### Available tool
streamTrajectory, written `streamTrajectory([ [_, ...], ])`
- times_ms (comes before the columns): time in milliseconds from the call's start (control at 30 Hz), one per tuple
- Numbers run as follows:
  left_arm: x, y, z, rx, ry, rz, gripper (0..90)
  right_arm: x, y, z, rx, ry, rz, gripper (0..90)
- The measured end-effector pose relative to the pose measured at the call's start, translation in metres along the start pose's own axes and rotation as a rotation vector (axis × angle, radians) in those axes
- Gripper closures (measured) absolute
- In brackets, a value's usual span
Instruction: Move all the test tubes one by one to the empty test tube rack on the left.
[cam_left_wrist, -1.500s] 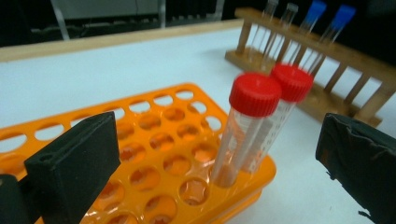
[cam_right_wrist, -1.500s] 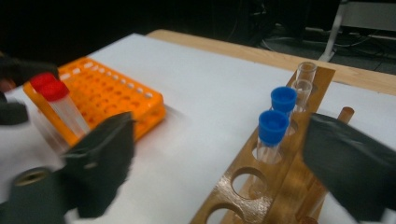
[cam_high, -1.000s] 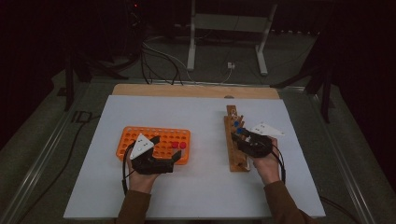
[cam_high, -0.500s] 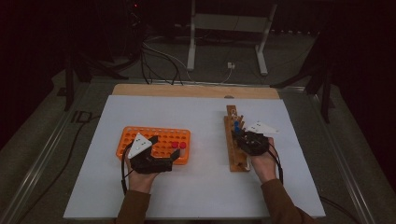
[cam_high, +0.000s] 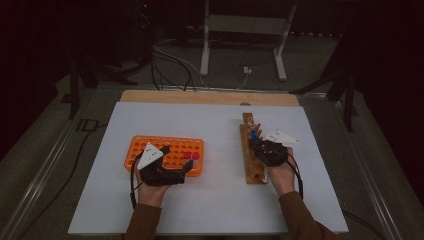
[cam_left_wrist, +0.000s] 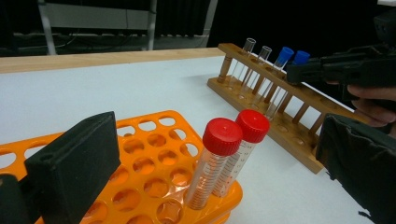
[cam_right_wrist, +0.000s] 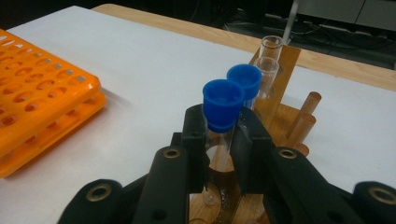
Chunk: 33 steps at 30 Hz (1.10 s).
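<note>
From above, the right gripper (cam_high: 260, 146) sits over the wooden rack (cam_high: 248, 167) on the white table (cam_high: 215, 210), its jaws hidden under the hand and plate; the left gripper (cam_high: 182, 169) rests at the orange rack's (cam_high: 165, 145) near edge, well left of the wooden rack. The left gripper view shows its jaws apart and cropped, two red-capped tubes (cam_left_wrist: 223, 158) between them untouched. The right gripper view shows jaws, just closing, clamped on a blue-capped tube (cam_right_wrist: 221, 116) in the wooden rack, tube foot hidden
</note>
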<state>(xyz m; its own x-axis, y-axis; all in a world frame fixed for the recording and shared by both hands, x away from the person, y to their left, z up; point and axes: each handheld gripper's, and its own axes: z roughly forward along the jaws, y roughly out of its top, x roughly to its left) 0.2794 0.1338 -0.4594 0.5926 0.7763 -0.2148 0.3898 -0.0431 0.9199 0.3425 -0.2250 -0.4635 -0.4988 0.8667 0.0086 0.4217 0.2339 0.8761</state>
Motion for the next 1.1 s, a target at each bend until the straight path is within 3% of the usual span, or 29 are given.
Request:
streamTrajectory([
  [667,-0.001,0.0,0.001,0.008,-0.002,-0.008,0.5,-0.003,0.015,-0.023,-0.073,0.015,0.008,76.5],
  [1100,-0.004,0.002,0.0,0.001,0.014,0.009,0.5,-0.004,0.029,-0.049,-0.15,0.03,0.008,76.5],
])
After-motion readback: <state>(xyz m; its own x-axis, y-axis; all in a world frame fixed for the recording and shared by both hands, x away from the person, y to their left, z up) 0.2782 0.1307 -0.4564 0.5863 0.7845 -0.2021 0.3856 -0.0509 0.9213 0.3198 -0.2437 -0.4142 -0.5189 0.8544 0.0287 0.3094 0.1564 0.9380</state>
